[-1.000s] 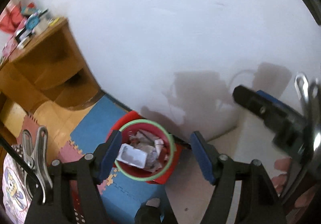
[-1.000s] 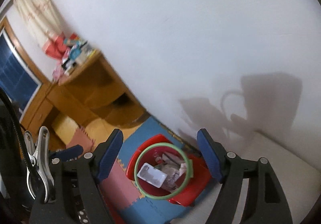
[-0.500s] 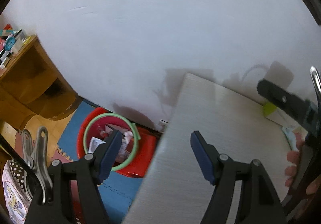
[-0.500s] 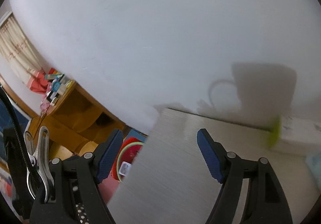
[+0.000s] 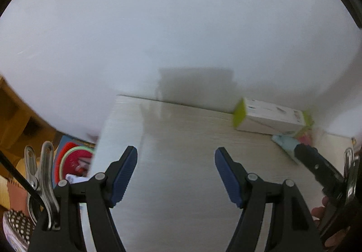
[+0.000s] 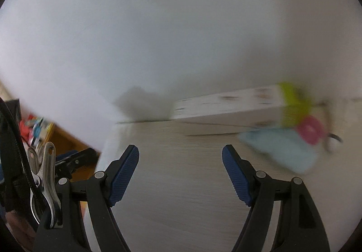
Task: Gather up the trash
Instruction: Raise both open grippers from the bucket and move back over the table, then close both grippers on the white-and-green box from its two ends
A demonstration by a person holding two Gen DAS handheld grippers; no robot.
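Red bin (image 5: 75,159) sits lower left of my left view, off the surface (image 5: 181,139) edge. Box (image 6: 226,105) and blue packet (image 6: 282,150) lie upper right. My left hand-held gripper (image 5: 176,175) and right hand-held gripper (image 6: 180,175) gape wide, empty.

Left gripper (image 5: 176,170) is held angled steeply downward, jaws spread wide, nothing seen between the blue pads (image 5: 125,173); right gripper (image 6: 180,169) is likewise tilted downward, jaws wide apart and empty; the right gripper's black finger is seen at the right edge of the left view, with fingertips of the holding hand (image 5: 317,211) glimpsed beneath it; both views are motion-blurred.
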